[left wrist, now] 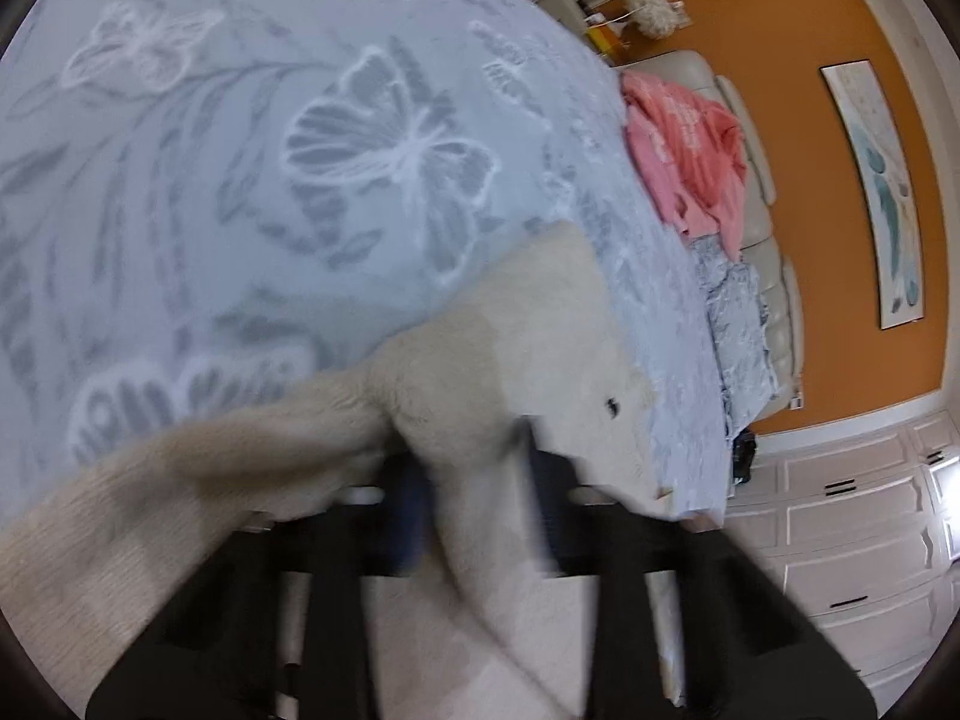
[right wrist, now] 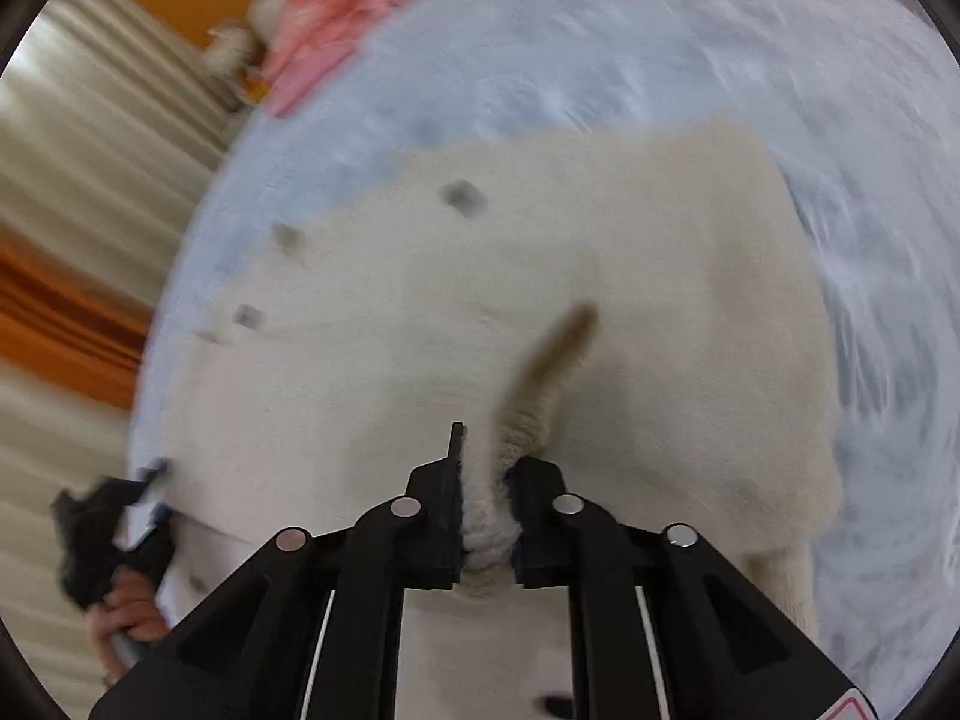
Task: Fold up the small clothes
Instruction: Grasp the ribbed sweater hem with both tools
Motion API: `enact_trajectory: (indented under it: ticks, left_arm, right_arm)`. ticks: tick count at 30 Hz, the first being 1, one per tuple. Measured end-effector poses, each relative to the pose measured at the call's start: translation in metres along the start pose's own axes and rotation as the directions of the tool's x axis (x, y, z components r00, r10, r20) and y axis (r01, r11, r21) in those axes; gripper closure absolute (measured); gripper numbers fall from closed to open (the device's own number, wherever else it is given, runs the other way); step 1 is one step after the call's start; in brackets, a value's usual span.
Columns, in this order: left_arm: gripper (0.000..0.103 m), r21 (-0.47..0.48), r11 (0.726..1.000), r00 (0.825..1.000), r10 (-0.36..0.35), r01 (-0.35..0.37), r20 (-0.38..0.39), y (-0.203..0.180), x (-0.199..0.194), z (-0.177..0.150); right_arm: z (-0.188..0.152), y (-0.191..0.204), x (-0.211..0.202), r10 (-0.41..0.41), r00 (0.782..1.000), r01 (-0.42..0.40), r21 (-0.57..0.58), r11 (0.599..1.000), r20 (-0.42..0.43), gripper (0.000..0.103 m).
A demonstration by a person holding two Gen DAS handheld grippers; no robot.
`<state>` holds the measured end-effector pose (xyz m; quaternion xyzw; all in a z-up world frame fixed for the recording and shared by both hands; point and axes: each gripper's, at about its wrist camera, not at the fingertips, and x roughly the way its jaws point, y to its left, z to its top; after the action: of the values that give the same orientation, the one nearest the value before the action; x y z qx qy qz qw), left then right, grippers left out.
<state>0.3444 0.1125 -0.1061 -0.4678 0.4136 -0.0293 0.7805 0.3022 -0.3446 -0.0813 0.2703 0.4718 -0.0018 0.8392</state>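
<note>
Our right gripper [right wrist: 489, 516] is pinched shut on a bunched fold of the fuzzy cream knit sweater [right wrist: 540, 276]. Our left gripper [left wrist: 474, 480] squeezes another part of it. The sweater lies spread on the pale blue butterfly bedspread [left wrist: 240, 180], its long side running across our right view. A pink garment [left wrist: 684, 144] lies far off.

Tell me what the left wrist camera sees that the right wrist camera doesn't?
Only the left wrist view shows the framed picture on the orange wall, the white drawers and the left gripper pinching cloth. Only the right wrist view shows the right gripper shut on a fold, a hand and curtains. Both show the cream sweater, blue bedspread and pink garment.
</note>
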Motion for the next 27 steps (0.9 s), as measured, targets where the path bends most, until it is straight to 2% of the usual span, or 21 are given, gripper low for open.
enact_trajectory:
  ticks: [1,3,6,7,8,10,11,12,15,17,20,21,23,25,27]
  left_arm:
    - [0.085,0.008,1.0,0.999,-0.029,0.029,0.026,-0.006,-0.004,0.002]
    - [0.085,0.034,0.998,0.997,-0.059,0.057,0.054,-0.012,-0.011,0.007]
    - [0.084,0.073,0.997,0.998,-0.028,0.024,0.055,-0.015,0.002,0.015]
    - [0.084,0.073,0.997,0.999,-0.01,0.007,0.044,-0.011,0.009,0.014]
    - [0.085,0.068,0.998,0.999,0.008,-0.01,0.032,-0.003,0.012,0.013]
    - [0.086,0.039,0.998,0.999,0.049,-0.05,0.01,0.008,0.02,0.006]
    - [0.089,0.017,0.999,0.999,0.048,-0.048,0.007,0.015,0.021,0.002]
    - [0.089,0.013,0.999,0.999,0.042,-0.042,0.015,0.021,0.016,0.0]
    - [0.089,0.073,0.996,0.998,0.056,-0.058,0.026,0.016,0.017,-0.001]
    - [0.089,0.12,0.989,0.996,0.078,-0.081,0.032,0.013,0.018,-0.002]
    - [0.088,0.158,0.981,0.994,0.103,-0.108,0.038,0.006,0.021,-0.002]
    - [0.088,0.168,0.979,0.994,0.107,-0.112,0.037,0.005,0.021,-0.002]
    - [0.087,0.19,0.976,0.994,0.102,-0.106,0.035,0.001,0.018,-0.001]
    - [0.08,0.198,0.976,0.996,0.084,-0.087,0.02,0.002,0.011,-0.002]
    - [0.063,0.188,0.98,0.997,0.072,-0.071,0.001,0.009,-0.003,-0.004]
  right_arm:
    - [0.006,0.011,-0.014,0.0,0.999,0.002,-0.044,0.999,0.049,0.093]
    - [0.027,0.033,-0.058,0.043,0.982,-0.02,-0.128,0.992,0.181,0.093]
    - [0.045,0.025,-0.074,0.02,0.968,0.021,-0.158,0.987,0.25,0.093]
    - [0.049,0.008,-0.057,-0.023,0.975,0.056,-0.143,0.988,0.219,0.093]
    - [0.049,-0.01,-0.033,-0.065,0.986,0.082,-0.106,0.991,0.152,0.093]
    - [0.038,-0.054,0.018,-0.146,0.989,0.145,-0.036,0.989,-0.024,0.093]
    - [0.032,-0.06,0.023,-0.153,0.987,0.152,-0.033,0.988,-0.04,0.093]
    - [0.027,-0.062,0.019,-0.13,0.991,0.13,-0.026,0.991,-0.02,0.093]
    - [0.022,-0.061,0.007,-0.092,0.995,0.092,-0.016,0.996,0.027,0.093]
    - [0.018,-0.065,0.023,-0.139,0.99,0.138,-0.046,0.989,-0.018,0.094]
    - [0.025,-0.061,0.017,-0.115,0.993,0.114,-0.021,0.993,-0.012,0.09]
    - [0.027,-0.056,0.009,-0.113,0.994,0.113,-0.018,0.993,0.001,0.082]
    - [0.02,-0.052,-0.013,-0.132,0.99,0.134,-0.033,0.99,0.049,0.072]
    - [0.003,-0.054,-0.036,-0.136,0.987,0.139,-0.032,0.99,0.086,0.038]
    - [-0.021,-0.063,-0.052,-0.144,0.987,0.146,-0.026,0.989,0.07,0.035]
